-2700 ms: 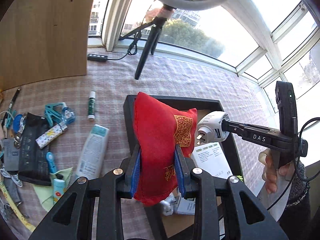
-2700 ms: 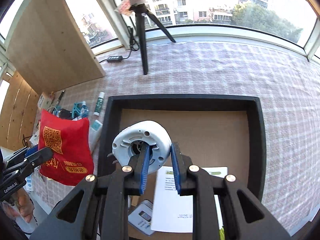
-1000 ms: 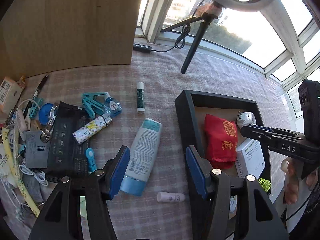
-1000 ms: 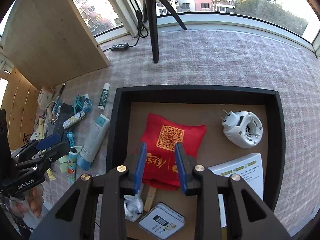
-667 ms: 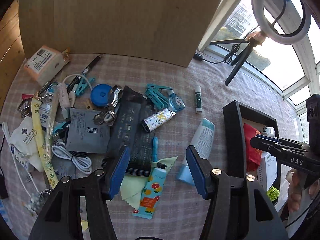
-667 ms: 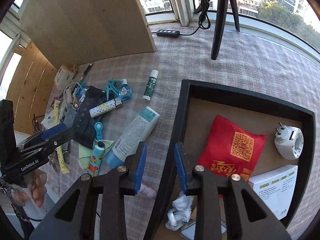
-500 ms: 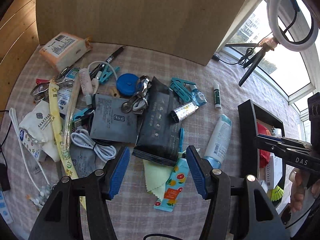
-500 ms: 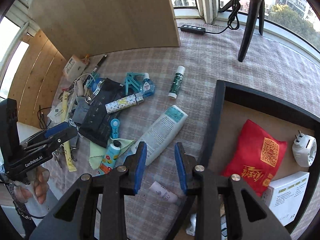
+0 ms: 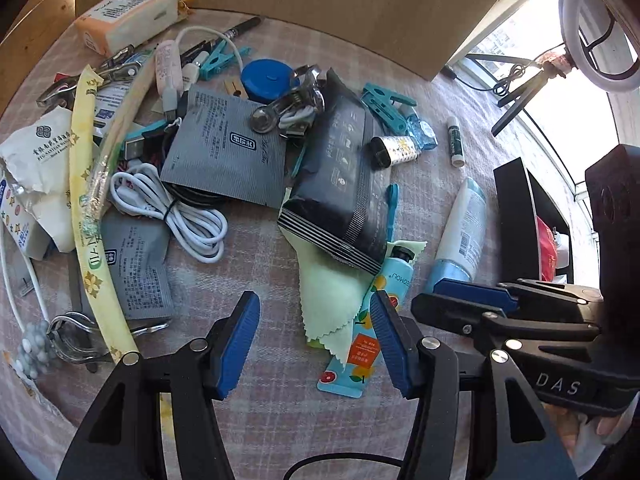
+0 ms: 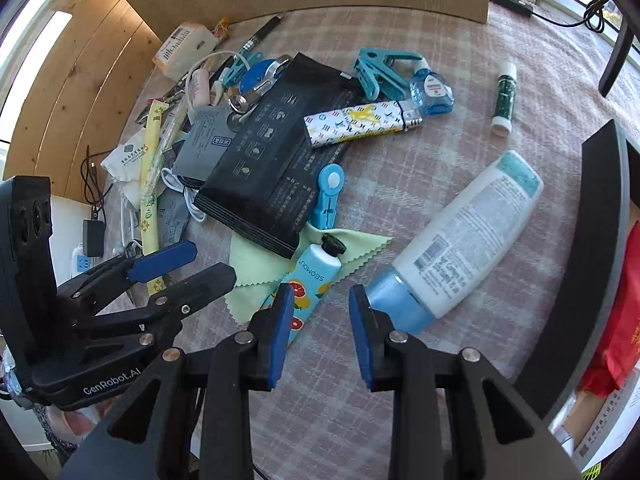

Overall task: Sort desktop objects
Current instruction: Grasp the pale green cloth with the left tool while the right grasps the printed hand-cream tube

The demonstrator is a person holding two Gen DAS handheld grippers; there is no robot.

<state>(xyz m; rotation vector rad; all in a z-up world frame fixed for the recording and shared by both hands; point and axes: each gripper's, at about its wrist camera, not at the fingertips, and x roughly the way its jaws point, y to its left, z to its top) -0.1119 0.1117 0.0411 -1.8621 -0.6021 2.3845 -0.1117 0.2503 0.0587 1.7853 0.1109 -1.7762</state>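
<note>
Red and soft, the cloth pouch with gold print [image 10: 618,320] now lies inside the black tray with the brown floor [image 10: 600,184], no longer pinched in the left tongs [image 9: 314,332] as it was a few seconds ago; the white plug-in device carried by the right tongs [image 10: 318,320] has been left there too, though it is out of sight now. Both tongs have swung away from the tray and hang empty over the clutter on the checked desk [image 10: 460,176], the left spread wide, the right parted more narrowly, so one delivery looks finished and the next pick is being chosen. Nearest the right tongs lie the light-blue hand-cream tube printed with citrus fruit [image 10: 310,280], reading "SEOMOU", and the white bottle with a blue cap [image 10: 460,240], whose small print and barcode are too fine to read. The tube rests on a pale green cloth with pinked edges [image 9: 328,292], beside a black ribbed pouch [image 9: 340,184]. Tool bodies read "DAS" and "GenRobot.AI".
</note>
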